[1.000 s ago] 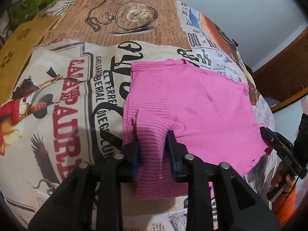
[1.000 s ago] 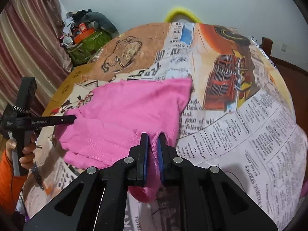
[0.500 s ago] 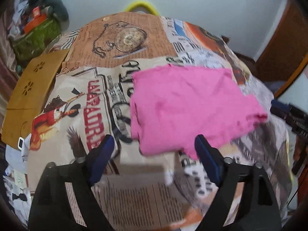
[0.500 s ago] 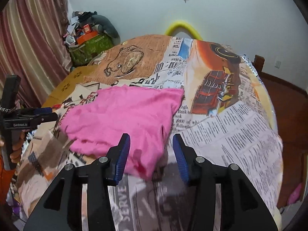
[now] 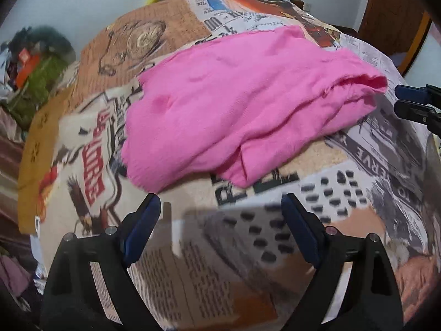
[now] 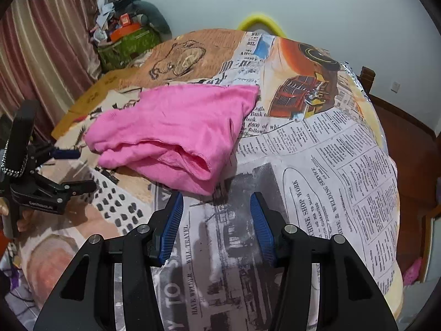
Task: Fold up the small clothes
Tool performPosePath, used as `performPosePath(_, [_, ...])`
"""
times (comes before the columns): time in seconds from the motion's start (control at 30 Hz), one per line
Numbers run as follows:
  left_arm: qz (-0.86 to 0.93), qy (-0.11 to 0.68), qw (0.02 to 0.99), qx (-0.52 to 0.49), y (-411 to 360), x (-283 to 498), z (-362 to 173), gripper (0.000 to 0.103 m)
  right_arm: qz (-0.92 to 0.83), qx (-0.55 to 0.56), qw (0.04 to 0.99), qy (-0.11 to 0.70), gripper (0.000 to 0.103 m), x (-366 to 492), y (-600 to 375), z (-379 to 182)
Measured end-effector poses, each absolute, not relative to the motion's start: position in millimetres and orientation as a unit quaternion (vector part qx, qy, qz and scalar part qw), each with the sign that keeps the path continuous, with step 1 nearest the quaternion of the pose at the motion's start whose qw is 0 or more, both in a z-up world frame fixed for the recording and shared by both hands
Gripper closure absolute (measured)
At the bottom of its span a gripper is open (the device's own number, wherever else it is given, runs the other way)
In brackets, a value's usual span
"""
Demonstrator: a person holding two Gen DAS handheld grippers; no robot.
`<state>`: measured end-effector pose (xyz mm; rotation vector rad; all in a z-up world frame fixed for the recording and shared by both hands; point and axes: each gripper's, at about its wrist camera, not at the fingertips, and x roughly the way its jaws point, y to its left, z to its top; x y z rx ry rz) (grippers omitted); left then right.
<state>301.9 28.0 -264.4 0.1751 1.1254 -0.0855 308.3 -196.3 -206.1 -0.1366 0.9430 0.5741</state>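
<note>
A small pink knit garment lies folded over on the printed tablecloth, its doubled edge toward me. In the right wrist view the pink garment sits left of centre. My left gripper is open and empty, hovering just short of the garment's near edge. My right gripper is open and empty, just short of the garment's near right corner. The left gripper also shows at the left edge of the right wrist view; the right gripper's fingertips show at the right edge of the left wrist view.
The round table is covered by a newspaper-print cloth. A green box with clutter stands behind the table by the curtain. A yellow chair back rises past the far edge. A wooden door is at right.
Both grippers let go of the pink garment, opened and drew back toward me. The garment now lies folded on the cloth.
</note>
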Motion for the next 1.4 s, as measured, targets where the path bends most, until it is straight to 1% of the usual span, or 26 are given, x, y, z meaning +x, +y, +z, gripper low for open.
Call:
performPosePath(0.2, [-0.017,0.501,0.858,0.11,29,321,-264,0.014,0.277,-0.075,0.852,0.438,0.056,319,-187,-212])
performPosePath(0.23, [-0.018,0.495,0.862,0.112,30,323,-262,0.016,0.281,-0.076,0.851,0.437,0.056,320,-185,-212])
performPosePath(0.27, [-0.02,0.491,0.864,0.112,31,324,-261,0.024,0.285,-0.079,0.851,0.434,0.056,319,-183,-212])
performPosePath(0.3, [-0.021,0.489,0.865,0.114,31,325,-260,0.027,0.29,-0.081,0.852,0.429,0.056,320,-180,-211])
performPosePath(0.33, [-0.022,0.486,0.866,0.115,32,326,-258,0.034,0.296,-0.083,0.851,0.425,0.056,320,-178,-211])
performPosePath(0.37, [-0.024,0.483,0.868,0.114,33,326,-257,0.044,0.302,-0.084,0.851,0.422,0.057,320,-175,-210])
performPosePath(0.4, [-0.027,0.479,0.87,0.113,33,326,-255,0.05,0.309,-0.085,0.851,0.416,0.059,320,-174,-209])
performPosePath(0.43, [-0.027,0.477,0.871,0.114,34,327,-254,0.068,0.315,-0.085,0.851,0.413,0.066,321,-172,-209])
performPosePath(0.47, [-0.028,0.479,0.87,0.114,34,327,-254,0.084,0.319,-0.084,0.848,0.413,0.075,322,-170,-210])
performPosePath(0.5, [-0.032,0.481,0.869,0.109,36,329,-254,0.088,0.321,-0.085,0.846,0.417,0.08,324,-167,-211])
performPosePath(0.53, [-0.035,0.48,0.87,0.105,37,329,-253,0.091,0.322,-0.084,0.845,0.418,0.089,325,-166,-212])
performPosePath(0.57, [-0.034,0.475,0.873,0.104,37,328,-250,0.094,0.323,-0.081,0.844,0.42,0.093,327,-165,-212])
performPosePath(0.67, [-0.03,0.458,0.883,0.1,40,328,-240,0.096,0.32,-0.072,0.846,0.42,0.096,328,-164,-210])
performPosePath(1.07, [-0.022,0.42,0.905,0.071,59,366,-189,0.097,0.324,-0.044,0.866,0.378,0.097,351,-159,-168])
performPosePath(1.23, [-0.024,0.439,0.897,0.05,71,404,-194,0.097,0.313,-0.039,0.869,0.382,0.097,384,-153,-168])
performPosePath(1.4, [-0.021,0.455,0.89,0.033,80,437,-208,0.097,0.302,-0.04,0.863,0.402,0.098,417,-148,-183])
